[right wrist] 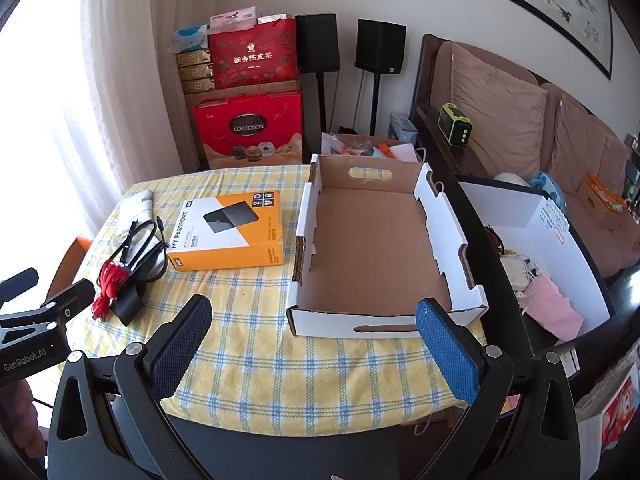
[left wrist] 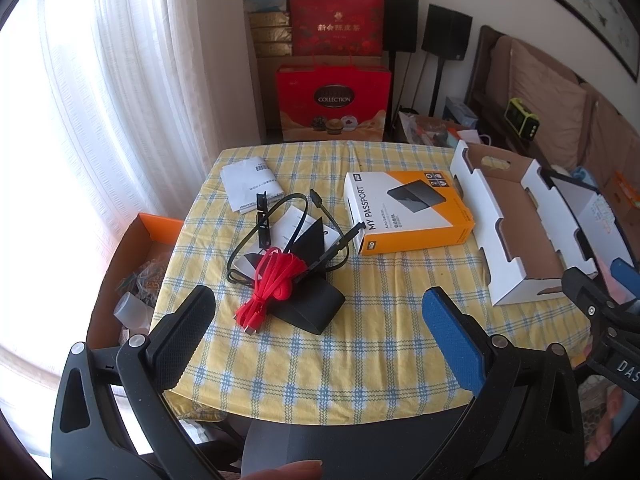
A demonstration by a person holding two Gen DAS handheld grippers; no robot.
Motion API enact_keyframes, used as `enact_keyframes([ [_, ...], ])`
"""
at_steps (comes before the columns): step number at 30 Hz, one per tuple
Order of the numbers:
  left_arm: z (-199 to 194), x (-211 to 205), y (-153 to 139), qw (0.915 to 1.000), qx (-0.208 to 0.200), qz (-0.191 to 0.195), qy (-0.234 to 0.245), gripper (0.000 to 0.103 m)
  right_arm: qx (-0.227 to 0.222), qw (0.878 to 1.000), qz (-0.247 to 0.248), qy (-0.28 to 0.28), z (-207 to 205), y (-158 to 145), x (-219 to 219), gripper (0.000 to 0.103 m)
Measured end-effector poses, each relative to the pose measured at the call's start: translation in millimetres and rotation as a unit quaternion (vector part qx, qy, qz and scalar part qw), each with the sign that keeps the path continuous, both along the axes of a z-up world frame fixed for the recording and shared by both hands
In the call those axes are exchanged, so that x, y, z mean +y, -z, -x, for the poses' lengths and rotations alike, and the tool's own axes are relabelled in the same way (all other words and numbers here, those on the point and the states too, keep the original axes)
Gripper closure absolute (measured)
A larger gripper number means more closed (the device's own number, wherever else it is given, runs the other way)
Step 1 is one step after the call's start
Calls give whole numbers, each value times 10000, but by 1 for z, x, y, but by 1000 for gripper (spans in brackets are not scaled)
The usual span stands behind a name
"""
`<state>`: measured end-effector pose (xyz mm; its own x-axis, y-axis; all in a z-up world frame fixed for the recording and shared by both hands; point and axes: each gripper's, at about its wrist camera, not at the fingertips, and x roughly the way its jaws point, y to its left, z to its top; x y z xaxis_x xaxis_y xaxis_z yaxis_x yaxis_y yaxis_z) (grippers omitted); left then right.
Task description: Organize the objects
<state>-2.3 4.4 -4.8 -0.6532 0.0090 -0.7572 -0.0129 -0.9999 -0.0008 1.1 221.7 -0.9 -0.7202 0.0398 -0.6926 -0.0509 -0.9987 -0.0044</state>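
On the yellow checked tablecloth (left wrist: 360, 344) lie a coiled red cable (left wrist: 272, 284), a black pouch (left wrist: 312, 308), black cables (left wrist: 288, 220), folded papers (left wrist: 248, 184) and an orange and white "My Passport" box (left wrist: 404, 212). An empty white cardboard tray (left wrist: 520, 224) stands at the right. My left gripper (left wrist: 320, 324) is open and empty above the table's near edge, in front of the red cable. My right gripper (right wrist: 314, 340) is open and empty, just in front of the tray (right wrist: 376, 248). The box (right wrist: 228, 236) and red cable (right wrist: 110, 280) lie to its left.
Red gift bags (left wrist: 334, 100) and stacked boxes stand against the far wall. Two black speakers (right wrist: 380, 46) are on stands. A sofa (right wrist: 520, 120) is at the right. An orange box (left wrist: 132, 264) of clutter sits left of the table, a white bin (right wrist: 552, 248) right.
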Motion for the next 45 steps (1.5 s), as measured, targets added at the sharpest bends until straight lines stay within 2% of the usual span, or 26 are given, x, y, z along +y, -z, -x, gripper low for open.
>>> enact_keyframes([
  [20,1,1,2,10000,-9,18,11,0,-25,10000,6,34,3,1,6,0],
  [36,28,6,10,9999,18,121,94,0,-15,9992,-158,359,20,6,44,0],
  [45,60,-2,15,9995,38,-217,212,0,-328,9969,-291,653,46,25,92,0],
])
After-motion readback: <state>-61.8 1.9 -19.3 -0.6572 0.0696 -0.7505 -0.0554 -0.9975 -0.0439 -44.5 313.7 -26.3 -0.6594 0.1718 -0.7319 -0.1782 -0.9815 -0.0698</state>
